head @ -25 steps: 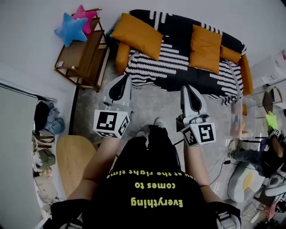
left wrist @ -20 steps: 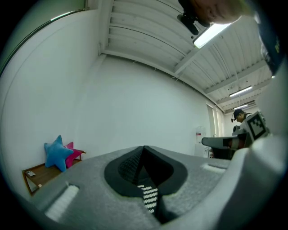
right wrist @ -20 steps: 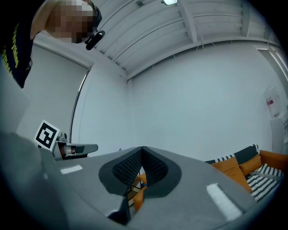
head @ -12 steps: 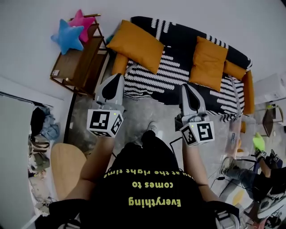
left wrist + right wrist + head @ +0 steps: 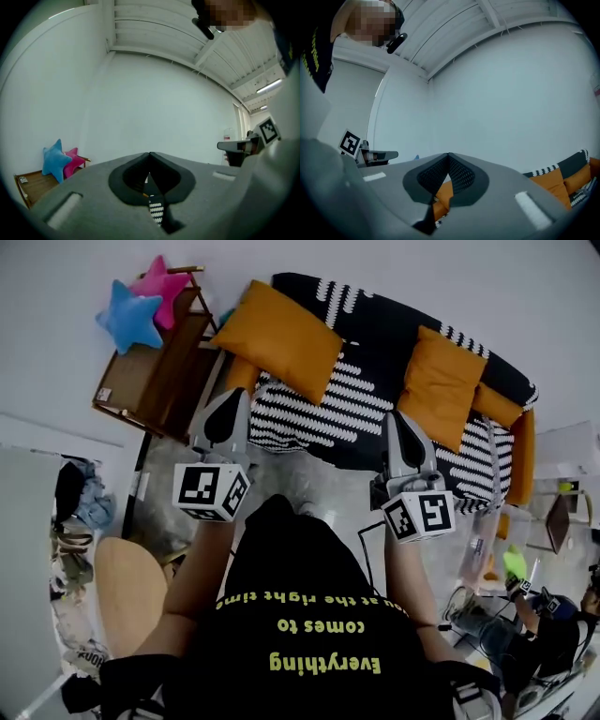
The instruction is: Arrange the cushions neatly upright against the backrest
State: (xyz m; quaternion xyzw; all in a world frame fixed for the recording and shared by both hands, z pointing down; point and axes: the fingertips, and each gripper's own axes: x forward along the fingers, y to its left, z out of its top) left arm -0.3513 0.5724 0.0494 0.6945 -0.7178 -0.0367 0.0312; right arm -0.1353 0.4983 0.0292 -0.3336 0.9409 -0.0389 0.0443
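Slanting left cushion (image 5: 281, 334), long axis diagonal

Cushions (image 5: 281, 338) on sofa (image 5: 375, 329) — rack (image 5: 155, 371) left, stars (image 5: 127, 317) atop.

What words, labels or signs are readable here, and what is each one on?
"Everything comes to ... at the right time": yellow print on the person's black shirt, upside down in the head view, one word partly hidden.
Left marker cube and right marker cube: square code patterns, no words.
Label on the wooden shelf: too small to read.
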